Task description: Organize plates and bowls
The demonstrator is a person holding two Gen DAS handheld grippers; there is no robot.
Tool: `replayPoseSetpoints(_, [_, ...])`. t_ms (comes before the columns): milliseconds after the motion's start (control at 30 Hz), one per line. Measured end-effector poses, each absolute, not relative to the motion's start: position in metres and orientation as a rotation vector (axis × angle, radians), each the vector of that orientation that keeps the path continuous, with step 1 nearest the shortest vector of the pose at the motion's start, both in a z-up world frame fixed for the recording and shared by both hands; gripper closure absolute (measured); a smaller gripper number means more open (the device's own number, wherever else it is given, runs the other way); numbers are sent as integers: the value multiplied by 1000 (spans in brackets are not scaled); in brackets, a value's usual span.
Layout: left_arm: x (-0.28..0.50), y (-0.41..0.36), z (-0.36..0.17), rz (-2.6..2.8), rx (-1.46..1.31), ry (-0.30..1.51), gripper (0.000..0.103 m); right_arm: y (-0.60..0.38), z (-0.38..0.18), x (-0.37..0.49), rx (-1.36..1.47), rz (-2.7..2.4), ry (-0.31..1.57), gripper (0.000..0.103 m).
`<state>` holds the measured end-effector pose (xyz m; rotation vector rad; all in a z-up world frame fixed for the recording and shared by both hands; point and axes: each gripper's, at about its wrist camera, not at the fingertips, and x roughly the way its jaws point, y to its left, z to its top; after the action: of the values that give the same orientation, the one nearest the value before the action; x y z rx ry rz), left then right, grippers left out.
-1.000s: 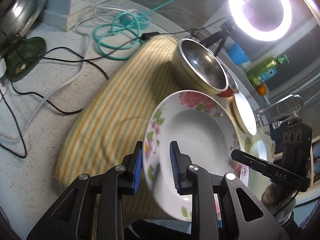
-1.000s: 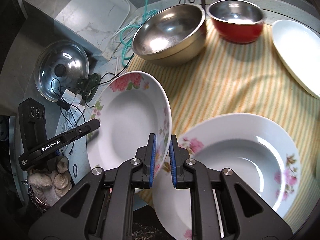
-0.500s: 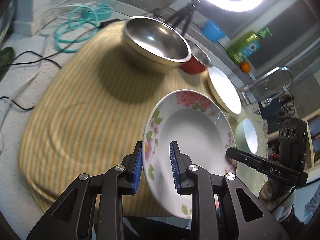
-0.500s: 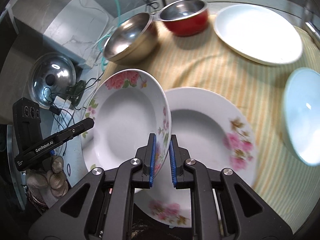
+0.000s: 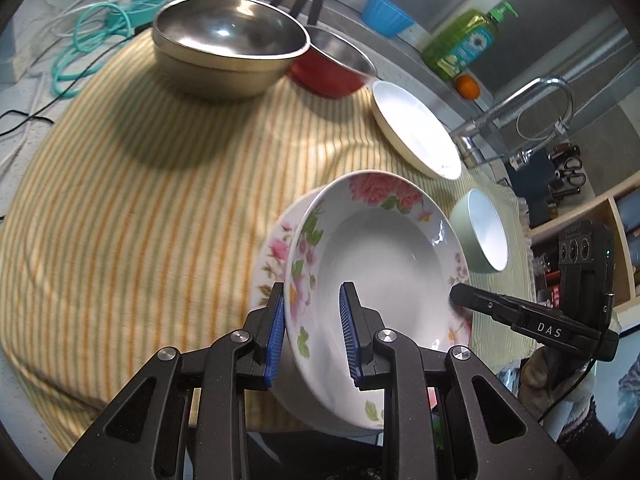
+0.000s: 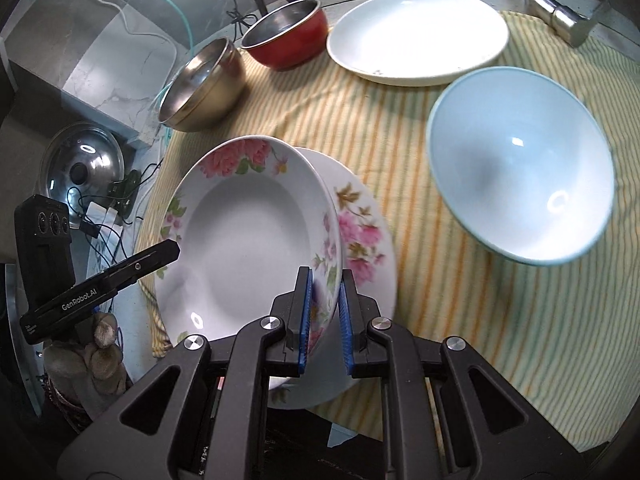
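I hold a tilted deep floral plate [image 5: 380,256] [image 6: 248,240] by its rim from two sides. My left gripper [image 5: 312,332] is shut on its near-left rim. My right gripper [image 6: 324,312] is shut tight on the opposite rim, and in the left wrist view it shows as a black finger [image 5: 520,320]. The plate hangs just over a second floral plate [image 5: 272,252] [image 6: 360,232], which lies flat on the yellow striped cloth [image 5: 140,208]. Whether the two plates touch is hidden.
On the cloth stand a steel bowl [image 5: 228,40], a red pot [image 5: 332,68], a plain white plate [image 5: 416,128] and a pale blue-green bowl [image 6: 520,168]. A faucet [image 5: 532,96] and soap bottle [image 5: 464,44] stand behind. A pot lid [image 6: 80,168] and cables [image 5: 92,36] lie left.
Both grippers carried the floral plate sideways across the cloth, away from the cables. It now hangs over the second floral plate. Both grips are unchanged.
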<state>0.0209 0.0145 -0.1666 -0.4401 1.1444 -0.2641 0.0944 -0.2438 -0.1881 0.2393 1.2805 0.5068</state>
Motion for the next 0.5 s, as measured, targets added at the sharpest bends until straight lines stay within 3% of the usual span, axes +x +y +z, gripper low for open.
replayPoseSetpoints(500, [19,9,-174,-222,-394,1169,80,-245,-197,90,207,528,1299,89])
